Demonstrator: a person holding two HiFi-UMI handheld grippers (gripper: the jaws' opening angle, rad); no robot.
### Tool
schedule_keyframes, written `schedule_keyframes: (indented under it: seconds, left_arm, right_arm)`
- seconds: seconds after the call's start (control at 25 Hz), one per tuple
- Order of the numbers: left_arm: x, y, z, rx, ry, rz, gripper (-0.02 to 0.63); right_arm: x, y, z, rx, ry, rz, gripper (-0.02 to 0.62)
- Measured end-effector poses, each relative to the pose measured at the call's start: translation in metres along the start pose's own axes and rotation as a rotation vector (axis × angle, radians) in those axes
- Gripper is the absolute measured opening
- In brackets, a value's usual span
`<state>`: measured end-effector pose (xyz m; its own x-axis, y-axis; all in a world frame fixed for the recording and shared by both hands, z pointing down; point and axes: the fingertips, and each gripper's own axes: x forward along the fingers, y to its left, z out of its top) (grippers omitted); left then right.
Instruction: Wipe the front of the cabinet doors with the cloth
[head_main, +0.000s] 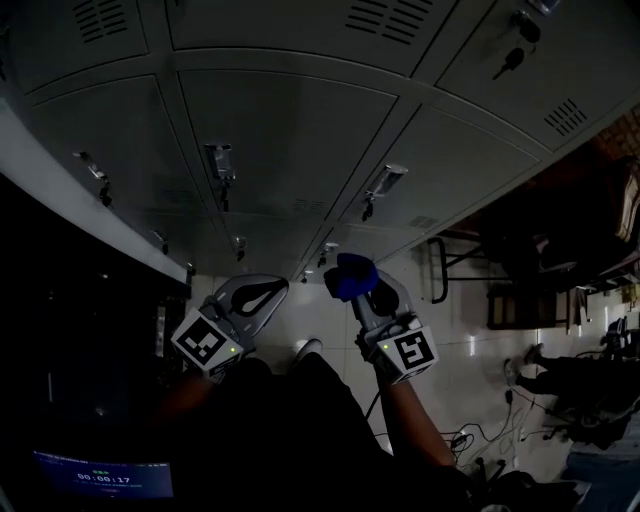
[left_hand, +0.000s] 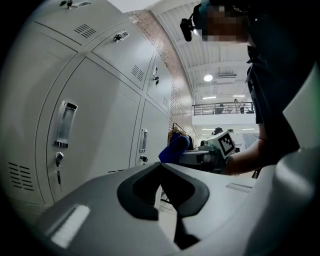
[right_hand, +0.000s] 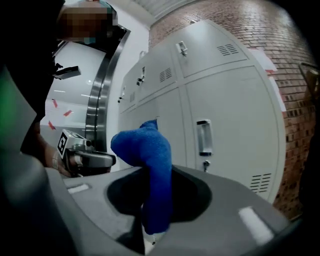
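Grey metal cabinet doors (head_main: 300, 130) fill the top of the head view, and both grippers hang a little way in front of the lower row. My right gripper (head_main: 352, 290) is shut on a blue cloth (head_main: 350, 272). In the right gripper view the cloth (right_hand: 150, 160) stands up from between the jaws and folds over to the left, short of the doors (right_hand: 225, 125). My left gripper (head_main: 283, 287) is shut with nothing in it; its tips (left_hand: 161, 165) meet, and the doors (left_hand: 100, 135) lie to its left. The cloth (left_hand: 174, 147) shows beyond it.
Each door has a recessed handle (head_main: 220, 160) and a lock, some with keys (head_main: 515, 58). A dark unit with a lit screen (head_main: 100, 475) stands at the lower left. Metal-framed furniture (head_main: 520, 290), floor cables (head_main: 470, 440) and a person (head_main: 560, 375) are at the right.
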<state>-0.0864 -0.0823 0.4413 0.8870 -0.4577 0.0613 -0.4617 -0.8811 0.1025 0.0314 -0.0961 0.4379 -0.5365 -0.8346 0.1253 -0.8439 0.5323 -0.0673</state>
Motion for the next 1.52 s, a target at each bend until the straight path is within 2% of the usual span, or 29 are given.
schedule_keyframes:
  seconds: [0.2,0.44,0.76,0.92,1.16,1.52]
  left_arm:
    - [-0.027,0.003,0.010,-0.003,-0.023,-0.006,0.000]
    - [-0.056,-0.001,0.017,-0.006,-0.025,-0.012,0.000]
    - [-0.069,-0.052,0.018,0.016,-0.030,0.011,0.000]
    - [-0.070,-0.088,0.020,0.029,-0.044,0.059,0.000]
    - [-0.081,-0.146,0.017,0.045,-0.018,0.130,0.000]
    - [-0.092,-0.167,0.020,0.037,-0.002,0.083,0.000]
  right_arm:
    - [0.017,0.071,0.013,-0.066,-0.001,0.054,0.084]
    - [0.023,0.111,0.021,-0.034,-0.014,0.049,0.084]
    - [-0.021,0.136,0.016,-0.030,-0.008,0.082,0.084]
    - [-0.052,0.139,0.016,-0.014,-0.018,0.120,0.084]
    - [-0.111,0.150,0.012,0.003,-0.023,0.160,0.084]
    - [-0.130,0.167,0.018,0.003,-0.029,0.144,0.084]
